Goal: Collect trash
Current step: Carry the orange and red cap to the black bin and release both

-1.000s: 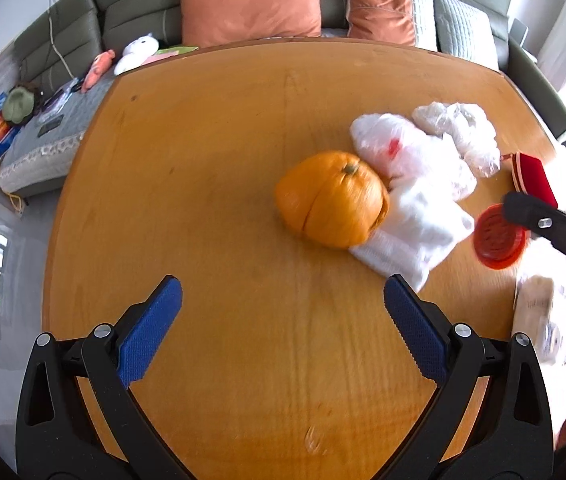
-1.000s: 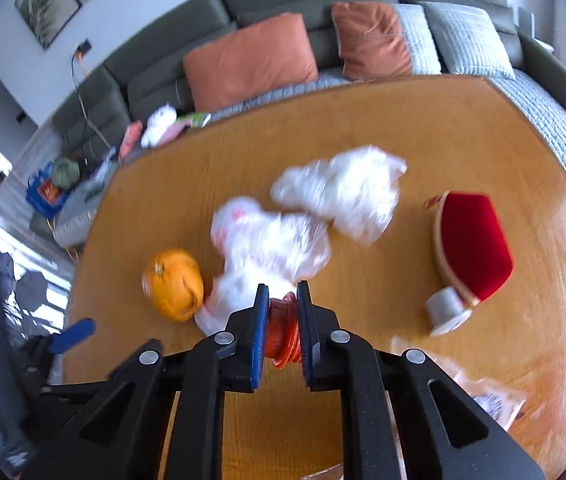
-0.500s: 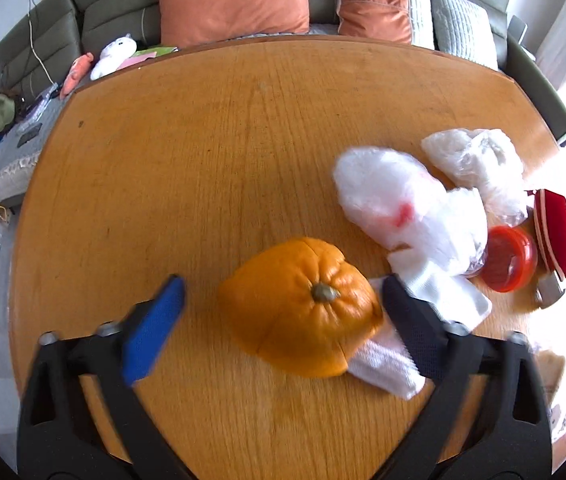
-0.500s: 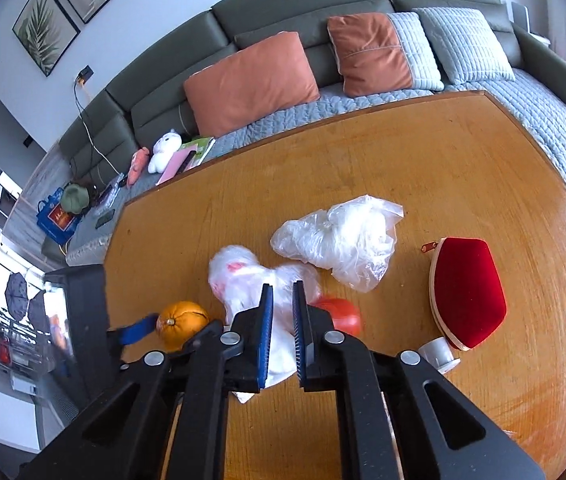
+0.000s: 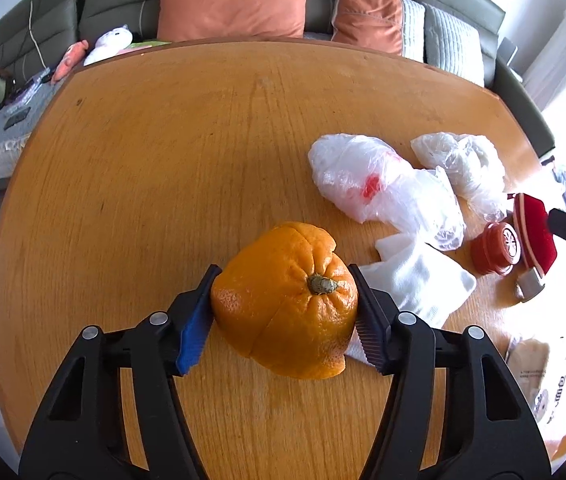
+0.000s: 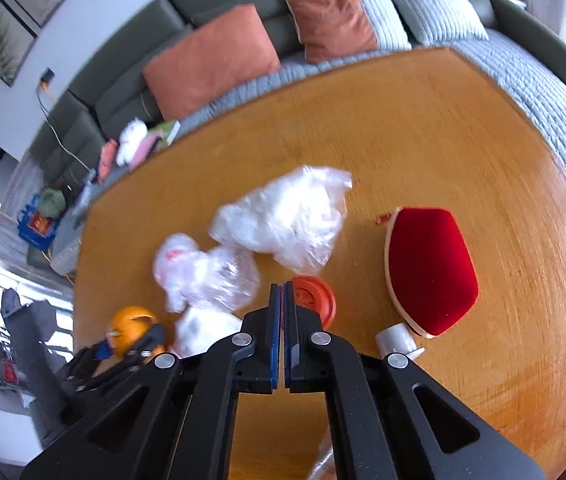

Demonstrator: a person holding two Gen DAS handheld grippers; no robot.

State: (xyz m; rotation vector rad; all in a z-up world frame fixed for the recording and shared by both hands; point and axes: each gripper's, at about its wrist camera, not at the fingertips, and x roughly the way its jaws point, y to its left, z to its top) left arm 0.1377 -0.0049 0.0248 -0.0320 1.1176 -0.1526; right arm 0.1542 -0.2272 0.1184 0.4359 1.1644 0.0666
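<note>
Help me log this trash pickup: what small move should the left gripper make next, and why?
Probably lift straight up. The left gripper has its blue pads against both sides of the orange peel, which seems to sit on the table with a white tissue beside it, so raising clears it without dragging the tissue.

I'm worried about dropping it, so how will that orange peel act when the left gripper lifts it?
The orange peel shows split seams, so it is probably hollow, light and apt to cave in under a hard squeeze. The left gripper has its jaws on both flanks; the dimpled rind should hold against slipping.
</note>
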